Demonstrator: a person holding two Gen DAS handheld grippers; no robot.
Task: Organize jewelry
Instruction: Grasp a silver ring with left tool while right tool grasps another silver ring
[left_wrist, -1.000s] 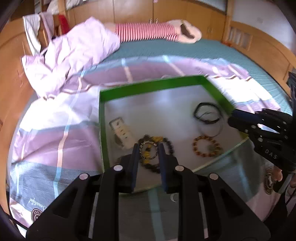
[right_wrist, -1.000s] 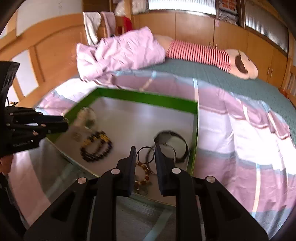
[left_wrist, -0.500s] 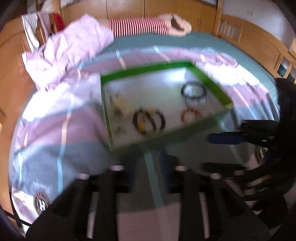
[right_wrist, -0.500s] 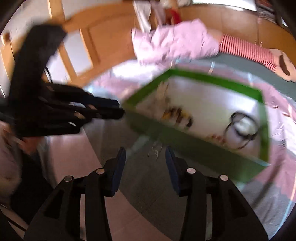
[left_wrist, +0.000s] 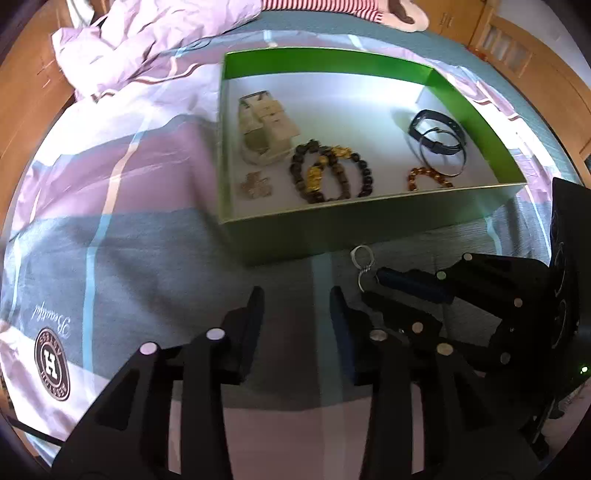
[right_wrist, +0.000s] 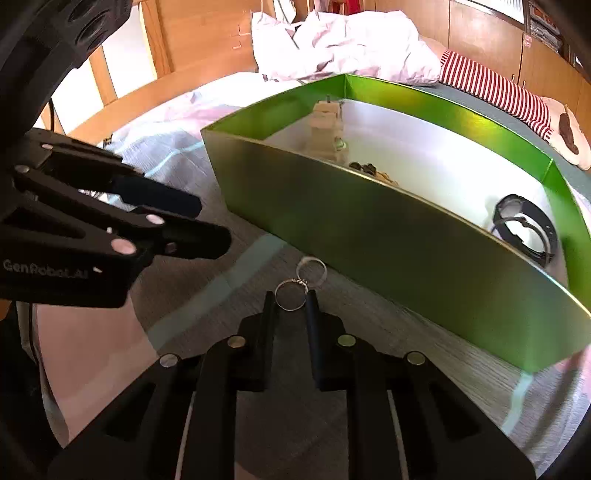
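Your green box (left_wrist: 369, 62): glossy card-like walls, satin pale floor. Linked rings (right_wrist: 301, 282) by your right fingertips: thin bright metal. Bead bracelets (left_wrist: 328, 173): polished dark and gold beads. Black bands (left_wrist: 437, 134): smooth, matt. Bedsheet (left_wrist: 147, 236): soft woven cloth. Your grippers' fingers (right_wrist: 314, 325): matt black plastic. Bed frame (right_wrist: 192, 33): varnished wood.

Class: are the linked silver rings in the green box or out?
Out: linked silver rings lie on the bedspread outside the green box.
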